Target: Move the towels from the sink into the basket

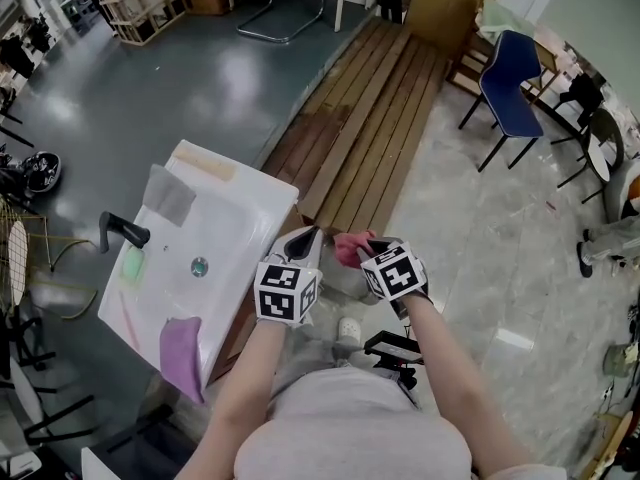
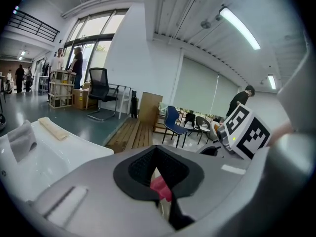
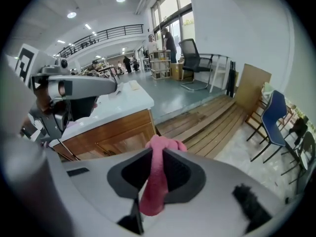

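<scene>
While both grippers carry the crumpled pink cloth towel (image 1: 350, 248) between them, treat it as one load. Your right gripper (image 1: 372, 256) has its jaws clamped on a thick fold that spills out over the top. Your left gripper (image 1: 305, 243) has its jaws together on what looks like only a thin corner of the same towel. That left pinch is the weaker one, I judge. Move both hands at one pace so the cloth is not tugged out of it, and let go only once the towel hangs over the basket. No view shows the basket plainly, so find it before you lower anything; the greyish shape under your hands may be it, but I cannot tell.

The pink towel is already clear of the white rectangular sink (image 1: 240, 218), which lies at your 9 o'clock on its wooden bench (image 3: 118, 132). The sink's near corner is just beside the left gripper, so swing away from it toward 3 o'clock, where pale floor lies open. Brown wooden planks (image 1: 370, 118) run at 12 o'clock, and a blue chair (image 1: 510, 73) stands well off at 1 o'clock. Left to fetch are a grey towel (image 1: 168, 193), a green towel (image 1: 132, 264) beside the black tap (image 1: 124, 232), and a purple towel (image 1: 181, 356) at the sink's near rim.
</scene>
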{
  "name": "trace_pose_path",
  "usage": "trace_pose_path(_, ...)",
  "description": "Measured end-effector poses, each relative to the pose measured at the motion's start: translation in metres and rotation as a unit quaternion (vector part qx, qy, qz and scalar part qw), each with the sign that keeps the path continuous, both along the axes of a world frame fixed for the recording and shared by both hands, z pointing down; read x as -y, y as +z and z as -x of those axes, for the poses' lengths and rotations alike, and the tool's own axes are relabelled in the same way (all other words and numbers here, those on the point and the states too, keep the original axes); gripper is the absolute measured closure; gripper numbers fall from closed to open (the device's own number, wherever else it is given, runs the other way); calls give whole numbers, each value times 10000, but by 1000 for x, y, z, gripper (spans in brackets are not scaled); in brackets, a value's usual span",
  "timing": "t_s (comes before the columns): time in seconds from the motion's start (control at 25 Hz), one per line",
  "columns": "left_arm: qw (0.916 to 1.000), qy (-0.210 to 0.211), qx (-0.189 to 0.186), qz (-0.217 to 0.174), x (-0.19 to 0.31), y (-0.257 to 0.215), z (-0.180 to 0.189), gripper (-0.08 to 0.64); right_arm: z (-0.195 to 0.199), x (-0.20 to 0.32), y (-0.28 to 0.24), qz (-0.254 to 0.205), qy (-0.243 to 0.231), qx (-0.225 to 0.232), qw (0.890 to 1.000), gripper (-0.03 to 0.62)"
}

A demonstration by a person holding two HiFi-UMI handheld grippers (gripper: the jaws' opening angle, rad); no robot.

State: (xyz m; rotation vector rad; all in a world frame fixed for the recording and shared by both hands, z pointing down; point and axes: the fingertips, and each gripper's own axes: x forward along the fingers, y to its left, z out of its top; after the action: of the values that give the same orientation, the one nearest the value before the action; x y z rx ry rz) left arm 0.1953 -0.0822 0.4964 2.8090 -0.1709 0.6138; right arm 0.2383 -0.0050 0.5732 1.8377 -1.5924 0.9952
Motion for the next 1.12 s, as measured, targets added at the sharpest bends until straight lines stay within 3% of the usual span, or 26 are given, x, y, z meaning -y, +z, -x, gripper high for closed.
trace_pose_path(0.4, 9990, 257, 364, 97, -23, 31, -15, 557, -12, -31, 61, 577, 236, 345, 9975, 520)
trace_pose_path(0.64, 9972, 452, 592, 116, -41, 56, -29, 557, -14, -44, 94, 615, 338, 490, 9963, 519)
trace_pose_path(1.12, 9899, 553, 1145, 620, -60, 108, -39, 555, -17, -54, 145, 756, 514, 526, 9944, 518)
